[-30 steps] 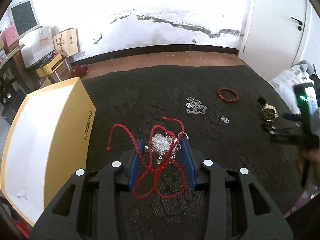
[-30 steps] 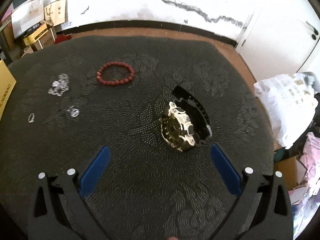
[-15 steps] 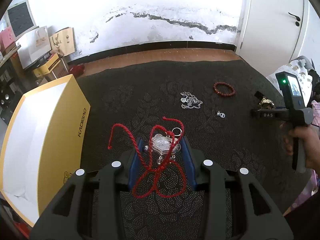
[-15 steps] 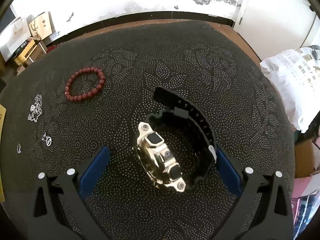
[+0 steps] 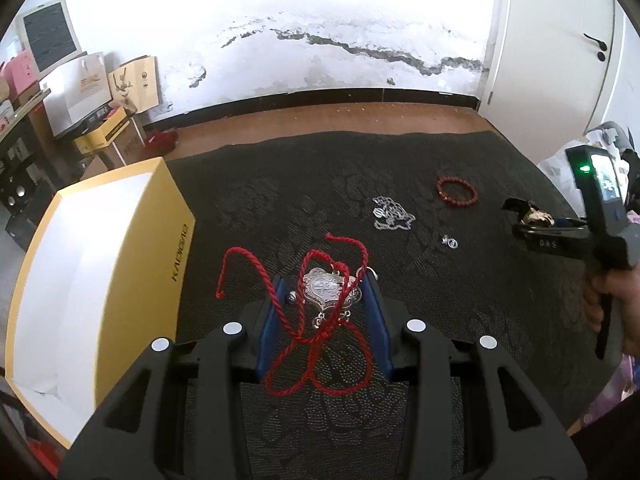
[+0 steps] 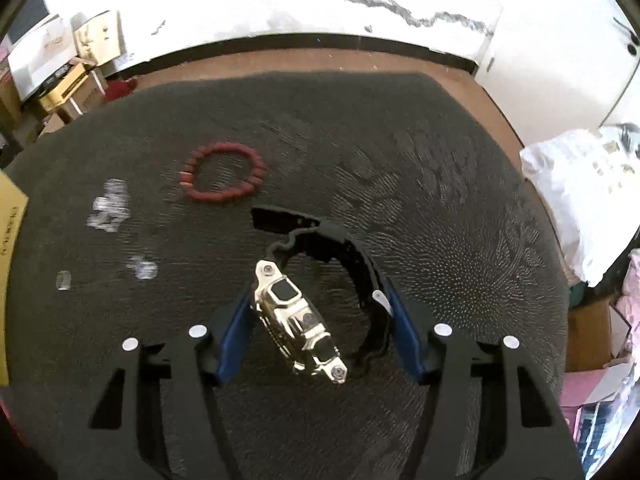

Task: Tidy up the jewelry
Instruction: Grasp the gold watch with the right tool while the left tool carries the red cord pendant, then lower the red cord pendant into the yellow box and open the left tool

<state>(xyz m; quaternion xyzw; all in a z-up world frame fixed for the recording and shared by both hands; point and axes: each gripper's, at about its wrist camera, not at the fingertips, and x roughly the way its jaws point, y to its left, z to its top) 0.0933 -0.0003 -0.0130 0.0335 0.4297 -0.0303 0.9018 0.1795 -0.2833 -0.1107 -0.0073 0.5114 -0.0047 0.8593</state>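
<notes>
Right gripper (image 6: pixel 316 322) clamps the gold watch (image 6: pixel 298 326), lower centre; left gripper (image 5: pixel 325 300) grips the silver pendant (image 5: pixel 326 290). Lift slowly; red cord (image 5: pixel 320 344) may snag.

Left side: yellow box (image 5: pixel 120 280) stands tall at the counter (image 5: pixel 304 168) edge — blocks passage there.
Centre: silver chain (image 5: pixel 390 216), red bead bracelet (image 5: pixel 456 192) lie flat — open counter beyond.
</notes>
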